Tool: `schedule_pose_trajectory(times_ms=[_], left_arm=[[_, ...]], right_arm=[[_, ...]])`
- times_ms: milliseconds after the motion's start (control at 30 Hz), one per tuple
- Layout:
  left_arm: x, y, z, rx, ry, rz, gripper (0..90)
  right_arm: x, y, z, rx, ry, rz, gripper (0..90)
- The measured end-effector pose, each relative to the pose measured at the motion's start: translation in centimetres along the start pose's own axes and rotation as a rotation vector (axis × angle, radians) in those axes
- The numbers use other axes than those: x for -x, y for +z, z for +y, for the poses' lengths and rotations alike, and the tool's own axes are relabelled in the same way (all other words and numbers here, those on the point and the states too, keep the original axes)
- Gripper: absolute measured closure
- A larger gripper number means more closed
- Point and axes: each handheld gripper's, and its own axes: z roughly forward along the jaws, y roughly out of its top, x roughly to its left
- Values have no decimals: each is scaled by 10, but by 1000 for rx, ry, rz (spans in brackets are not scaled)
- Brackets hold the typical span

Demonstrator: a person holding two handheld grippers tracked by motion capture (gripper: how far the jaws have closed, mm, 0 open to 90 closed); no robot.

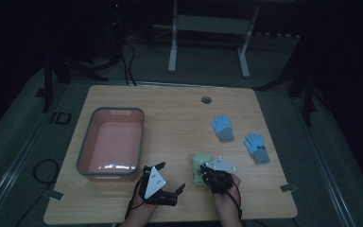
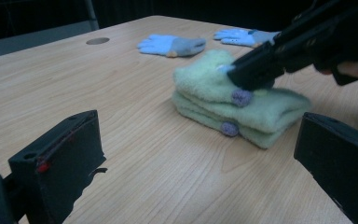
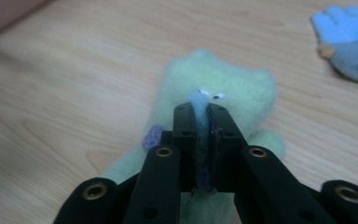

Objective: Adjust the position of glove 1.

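Green gloves [image 2: 235, 105], a stacked pair, lie near the table's [image 1: 179, 118] front edge, right of centre, long axis running toward the far edge. My right gripper [image 3: 201, 112] sits directly above, clamped on a pinch of the top glove. Left gripper [image 2: 196, 154] hangs apart, facing them. Pink bin [image 1: 86, 163] at left: nothing inside.

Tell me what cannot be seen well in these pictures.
- Green gloves, high view: partly hidden by the right gripper.
- Green gloves, right gripper view: near part hidden by the jaws.
- Tub, high view: too dark to judge its inside.
- Left gripper: jaws cut off by edges.
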Motion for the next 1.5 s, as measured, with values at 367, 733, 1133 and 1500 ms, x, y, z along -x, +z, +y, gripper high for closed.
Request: schedule_pose_trajectory(times_ms=[367,733,1133,1500], left_arm=[[0,0,0,-3,2,-3,13],[2,1,1,12,19,-29,13],[-1,0,11,-77,64,-39,12],[4,-2,26,-144,6,-231,12]], right_arm=[[9,6,-3,-32,-26,66,776],[27,-13,15,11,-42,172,555],[67,-7,26,41,47,272,268],[83,-7,18,25,-29,315,160]])
